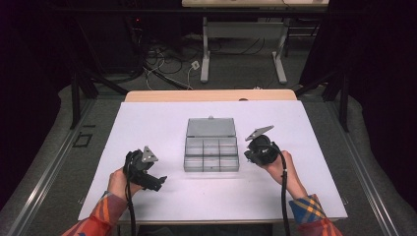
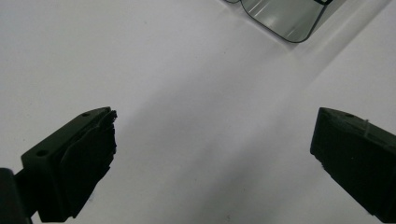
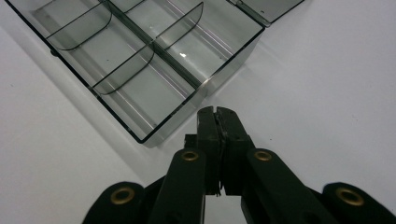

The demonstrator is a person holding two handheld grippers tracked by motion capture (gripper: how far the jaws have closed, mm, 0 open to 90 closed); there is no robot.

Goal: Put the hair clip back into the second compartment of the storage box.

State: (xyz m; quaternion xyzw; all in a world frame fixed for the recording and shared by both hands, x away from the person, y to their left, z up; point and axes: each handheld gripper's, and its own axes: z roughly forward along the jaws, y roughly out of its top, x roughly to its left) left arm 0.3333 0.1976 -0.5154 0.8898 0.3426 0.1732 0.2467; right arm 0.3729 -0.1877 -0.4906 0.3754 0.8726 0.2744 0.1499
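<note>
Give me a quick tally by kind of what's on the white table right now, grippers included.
Clear plastic compartment box, lid open, compartments empty: 1
Handheld grippers: 2, the left gripper open and the right gripper shut beside the box
Total: 3

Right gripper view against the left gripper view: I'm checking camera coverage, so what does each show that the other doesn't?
The right gripper view shows the right gripper with its jaws pressed together and empty, close to a corner of the clear compartment box, whose curved dividers and empty compartments are visible. The left gripper view shows the left gripper with its jaws wide apart, nothing between them, and a rounded corner of the box's open lid. Both share the white table surface.
</note>
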